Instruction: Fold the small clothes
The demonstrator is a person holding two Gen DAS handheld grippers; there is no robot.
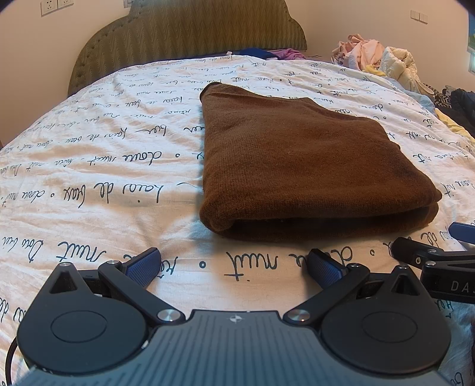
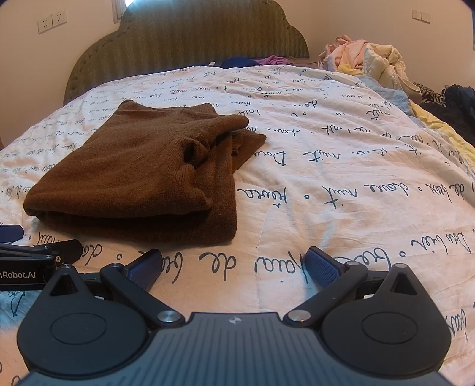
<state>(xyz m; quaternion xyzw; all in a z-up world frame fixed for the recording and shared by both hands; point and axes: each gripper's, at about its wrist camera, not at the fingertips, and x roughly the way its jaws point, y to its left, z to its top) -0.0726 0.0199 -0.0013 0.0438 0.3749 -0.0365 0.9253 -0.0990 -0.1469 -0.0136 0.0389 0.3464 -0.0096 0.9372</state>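
1. Blue-padded fingers of the left tool are spread wide apart just above the bedspread, holding nothing; the right tool stands the same way, wide apart and empty, and part of it shows at the right edge of the left wrist view
2. Just beyond both tools lies the brown sweater, folded into a thick rectangle, its doubled edge facing the cameras
3. From the right wrist view the sweater sits ahead and to the left, with a sleeve and some loose layers bunched along its right side (less tidy there than on the left)
4. It rests flat on the bed, on a white quilt printed with dark handwritten script and lightly wrinkled
5. Farther back rises a padded olive headboard, with blue and purple fabric at its foot
6. At the far right of the bed is a heap of unfolded clothes, pink, cream and yellow, with darker garments beside it
7. Wall sockets show upper left
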